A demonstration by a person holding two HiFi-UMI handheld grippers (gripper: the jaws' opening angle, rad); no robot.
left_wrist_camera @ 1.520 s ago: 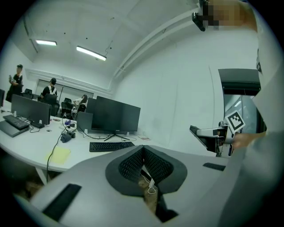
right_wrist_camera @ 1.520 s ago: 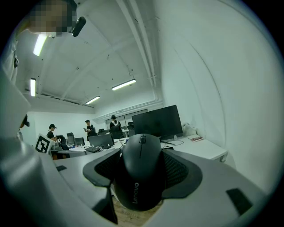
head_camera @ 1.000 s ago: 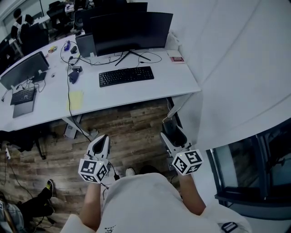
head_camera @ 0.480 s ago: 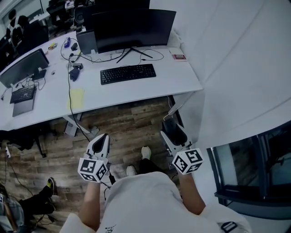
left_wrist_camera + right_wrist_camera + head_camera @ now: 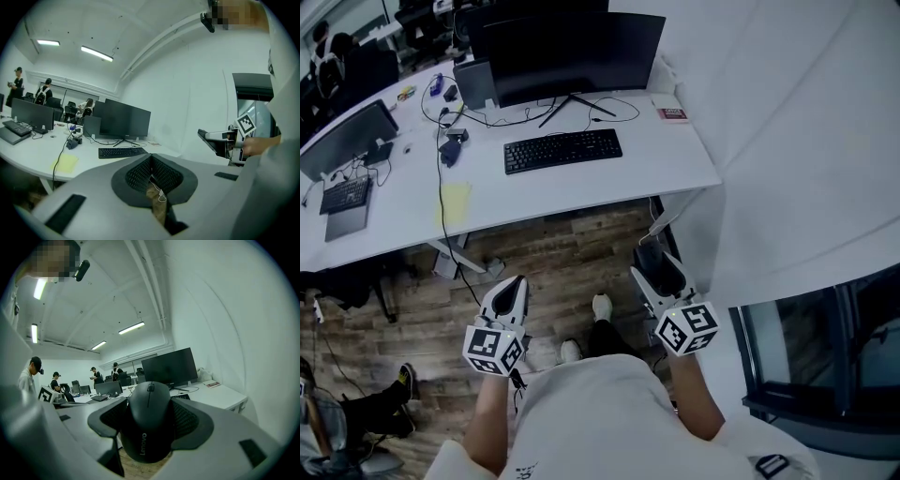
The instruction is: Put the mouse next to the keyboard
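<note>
Grasp complete: the right tool (image 5: 661, 272) is clamped on the mouse (image 5: 149, 420), above the floor (image 5: 572, 248), well short of the table (image 5: 675, 169). The left tool (image 5: 151, 174) is closed and empty. Remaining: transport toward 12 o'clock, then set down beside the keyboard (image 5: 562, 151).

Surface across the top of the frame, both claws low, below it.

In the head view the surface (image 5: 666, 164) fills the upper left and centre of the frame, with the floor (image 5: 572, 248) below it. On the surface the keyboard (image 5: 562, 151) lies at upper centre. The monitor (image 5: 572, 52) is behind it, a booklet (image 5: 672, 114) to its upper right, a pad (image 5: 454, 202) to its left, and a second keyboard (image 5: 345, 195) is near the left edge. The left claw (image 5: 510, 291) is lower left of centre and the right claw (image 5: 656, 272) lower right, both well apart from the keyboard. The mouse (image 5: 147, 420) sits between the right claw's jaws.
</note>
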